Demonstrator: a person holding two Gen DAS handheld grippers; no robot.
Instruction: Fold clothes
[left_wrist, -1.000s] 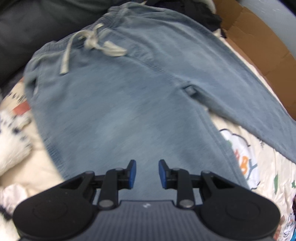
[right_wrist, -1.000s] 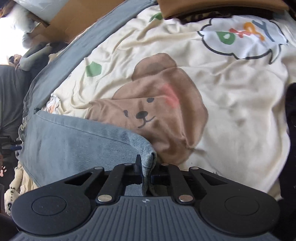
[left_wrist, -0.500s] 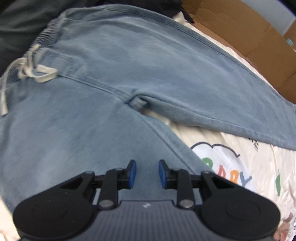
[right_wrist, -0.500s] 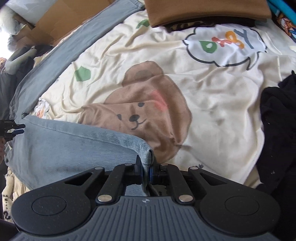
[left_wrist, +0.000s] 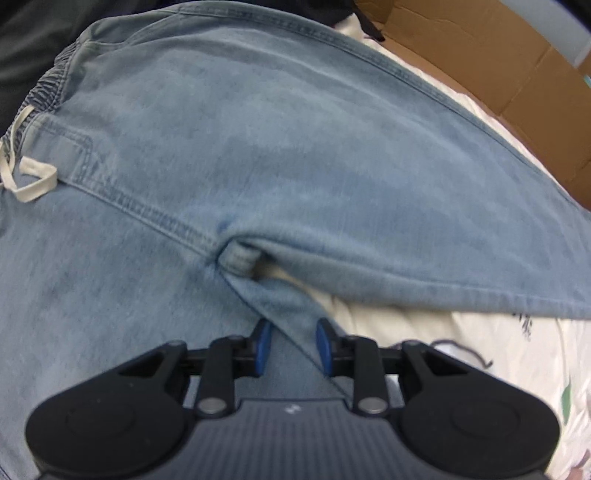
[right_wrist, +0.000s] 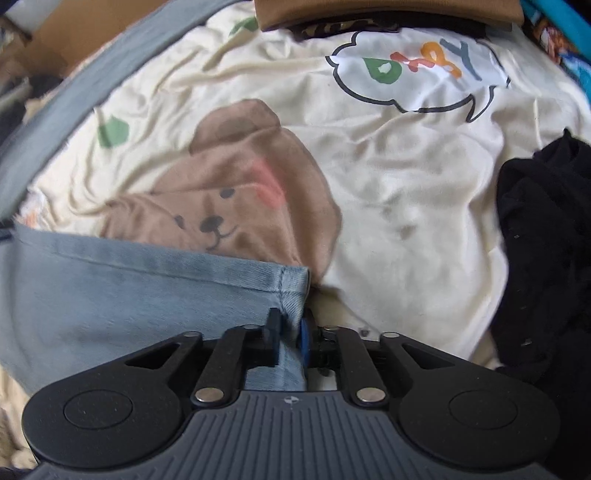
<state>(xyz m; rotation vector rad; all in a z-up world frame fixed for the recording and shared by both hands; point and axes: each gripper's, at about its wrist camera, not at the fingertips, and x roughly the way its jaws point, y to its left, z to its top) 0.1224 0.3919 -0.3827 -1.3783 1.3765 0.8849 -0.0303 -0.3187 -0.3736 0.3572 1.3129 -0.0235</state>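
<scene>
Light blue jeans (left_wrist: 258, 155) lie spread on a cartoon-print bedsheet (right_wrist: 388, 177), the left gripper (left_wrist: 291, 345) parted over the inner leg edge near the crotch (pads clear), while the right gripper (right_wrist: 290, 338), jaws just easing apart, has the hem corner between them.

**Two matching black handheld grippers with blue finger pads**

The left gripper (left_wrist: 291, 347) has a dark grey ribbed body along the lower edge, with a small white mark at its top centre. At 8 and 4 o'clock sit two rounded black housings, each with a shallow circular recess. Black linkage bars run from them towards 12 o'clock, each pinned by a silver round-head screw. The fingers (left_wrist: 263, 347) end in blue pads.

The right gripper (right_wrist: 290, 338) is built alike: ribbed grey body, a small round white mark, twin black housings, silver screws, one blue pad visible.
</scene>
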